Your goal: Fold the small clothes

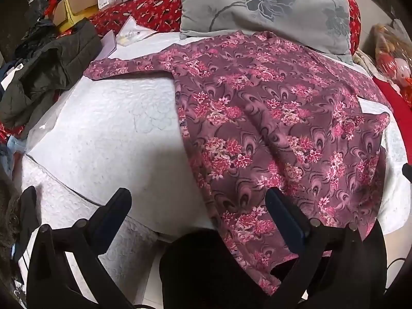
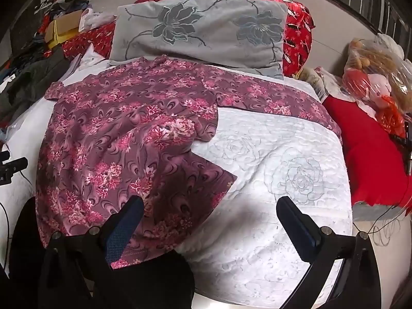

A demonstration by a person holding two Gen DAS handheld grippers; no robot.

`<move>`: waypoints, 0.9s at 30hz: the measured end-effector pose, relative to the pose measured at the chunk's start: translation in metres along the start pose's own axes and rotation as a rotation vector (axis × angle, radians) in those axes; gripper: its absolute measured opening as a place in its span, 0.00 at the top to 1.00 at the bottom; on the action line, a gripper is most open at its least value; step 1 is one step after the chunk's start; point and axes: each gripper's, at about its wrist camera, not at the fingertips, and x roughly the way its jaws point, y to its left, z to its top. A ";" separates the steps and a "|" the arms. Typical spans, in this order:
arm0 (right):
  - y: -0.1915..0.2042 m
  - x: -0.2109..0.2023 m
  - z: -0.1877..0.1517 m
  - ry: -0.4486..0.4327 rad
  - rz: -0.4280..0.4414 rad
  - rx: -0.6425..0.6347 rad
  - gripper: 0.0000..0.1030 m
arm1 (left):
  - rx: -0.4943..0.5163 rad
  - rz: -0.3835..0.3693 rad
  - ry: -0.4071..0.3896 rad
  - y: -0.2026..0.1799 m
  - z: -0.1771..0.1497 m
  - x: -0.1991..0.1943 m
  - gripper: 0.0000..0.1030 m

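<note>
A mauve top with pink flowers (image 1: pixel 270 118) lies spread on the white quilted bed (image 1: pixel 108 128), its long sleeves stretched out to both sides. In the right wrist view the same top (image 2: pixel 116 134) has its near right corner folded over itself. My left gripper (image 1: pixel 198 200) hovers open above the top's near left hem, with nothing between its fingers. My right gripper (image 2: pixel 209 207) is open too, over the hem's right corner and the bare quilt (image 2: pixel 270 180). The tip of the right gripper shows at the left view's right edge.
A grey pillow with a flower print (image 1: pixel 262 7) lies at the head of the bed on red bedding (image 2: pixel 298 33). A dark jacket (image 1: pixel 51 61), a cardboard box and clutter sit left. A red cloth (image 2: pixel 370 149) and bagged toys (image 2: pixel 378 77) sit right.
</note>
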 end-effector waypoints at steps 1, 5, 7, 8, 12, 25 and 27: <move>0.000 0.000 0.000 0.001 0.000 0.000 0.00 | 0.000 -0.002 0.002 0.001 0.000 0.001 0.00; 0.000 0.003 0.001 0.009 -0.001 0.004 0.00 | -0.002 -0.007 0.010 0.000 0.000 0.005 0.00; 0.000 0.004 0.001 0.012 -0.002 0.005 0.00 | -0.003 -0.008 0.011 0.001 -0.002 0.006 0.00; 0.000 0.005 0.001 0.013 -0.003 0.006 0.00 | -0.004 -0.010 0.013 0.001 -0.002 0.007 0.00; 0.001 0.008 0.003 0.017 -0.001 0.007 0.00 | -0.005 -0.009 0.018 0.002 -0.002 0.010 0.00; 0.000 0.010 0.004 0.009 0.015 0.007 0.00 | -0.005 -0.008 0.028 0.002 -0.002 0.010 0.00; -0.001 0.009 0.003 0.005 0.018 0.011 0.00 | -0.002 -0.007 0.023 0.001 -0.002 0.008 0.00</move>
